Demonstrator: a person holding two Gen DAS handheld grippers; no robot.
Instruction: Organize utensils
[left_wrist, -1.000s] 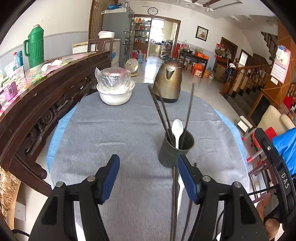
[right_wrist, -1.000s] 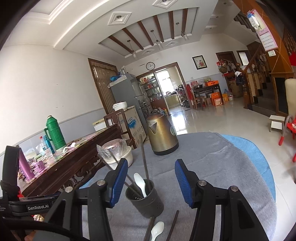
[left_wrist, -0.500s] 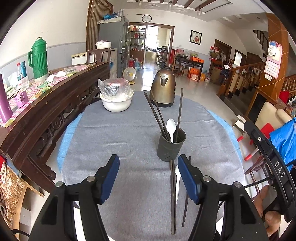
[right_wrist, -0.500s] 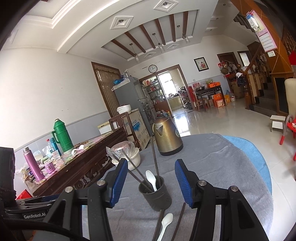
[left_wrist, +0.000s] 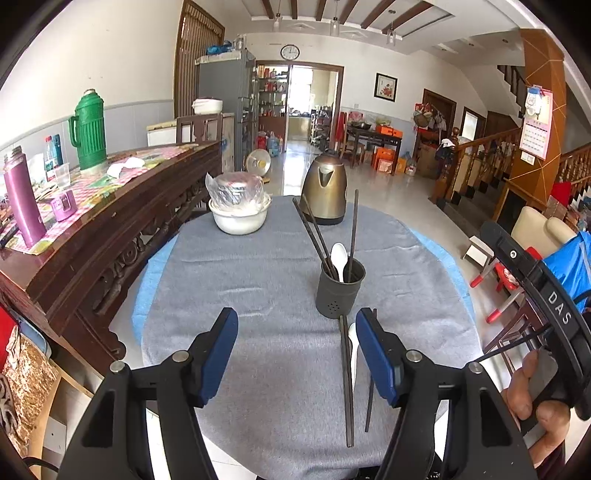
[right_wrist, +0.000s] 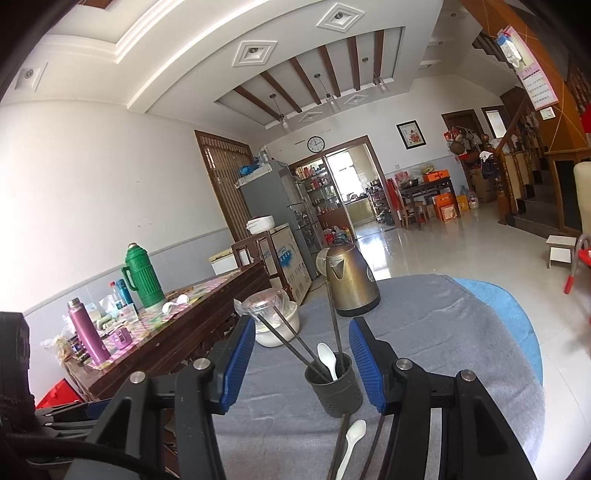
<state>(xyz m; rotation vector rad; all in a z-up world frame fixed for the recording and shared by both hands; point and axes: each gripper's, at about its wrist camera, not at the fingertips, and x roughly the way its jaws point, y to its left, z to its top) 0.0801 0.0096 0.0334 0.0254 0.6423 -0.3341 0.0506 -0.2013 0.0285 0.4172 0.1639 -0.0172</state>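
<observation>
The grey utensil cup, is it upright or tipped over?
Upright. The utensil cup stands on its base on the grey tablecloth, with a white spoon and chopsticks sticking up out of it.

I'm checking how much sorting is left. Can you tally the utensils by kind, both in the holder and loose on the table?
Chopsticks in the holder: 3
Chopsticks loose on the table: 2
White spoons in the holder: 1
White spoons loose on the table: 1
Total: 7 utensils

"DAS" (white letters) marks the right gripper (left_wrist: 554, 314).
</observation>
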